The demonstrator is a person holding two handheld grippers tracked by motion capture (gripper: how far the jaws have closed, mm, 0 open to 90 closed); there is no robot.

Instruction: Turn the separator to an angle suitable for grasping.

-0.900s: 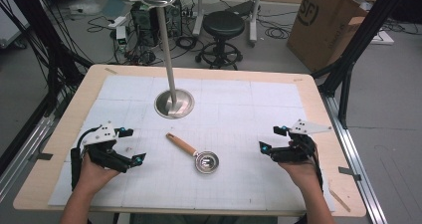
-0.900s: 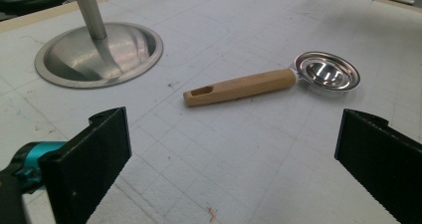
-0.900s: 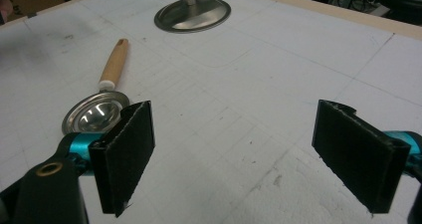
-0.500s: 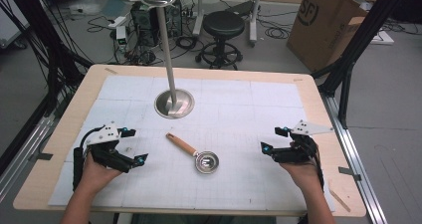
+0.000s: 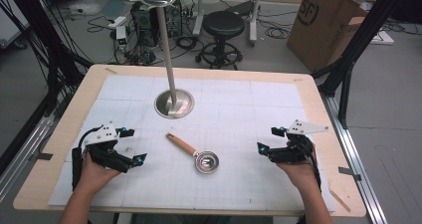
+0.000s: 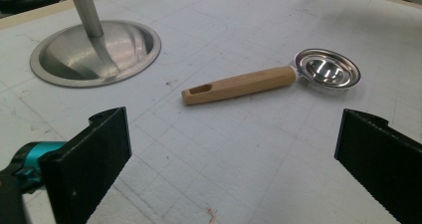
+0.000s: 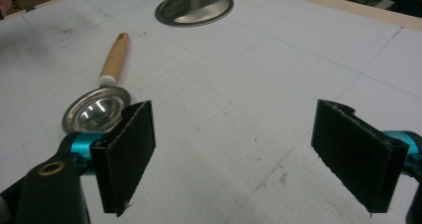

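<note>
A small metal scoop with a wooden handle (image 5: 193, 152) lies flat near the middle of the white mat, its bowl pointing toward the front right. In the left gripper view the scoop (image 6: 259, 81) lies ahead of the wide-apart jaws, and in the right gripper view the scoop (image 7: 105, 79) sits to the left, partly behind one jaw. My left gripper (image 5: 133, 145) rests at the front left, open and empty. At the front right, my right gripper (image 5: 269, 140) is also open and holds nothing. Each is held by a hand.
A metal stand with a round base (image 5: 173, 103) and a tall pole (image 5: 165, 40) rises at the back centre of the mat. The wooden table edge (image 5: 59, 134) frames the mat. Behind the table stand a stool (image 5: 224, 25) and a cardboard box (image 5: 328, 20).
My left gripper has shifted right, toward the scoop's handle. The right gripper has barely moved, and the scoop lies where it was.
</note>
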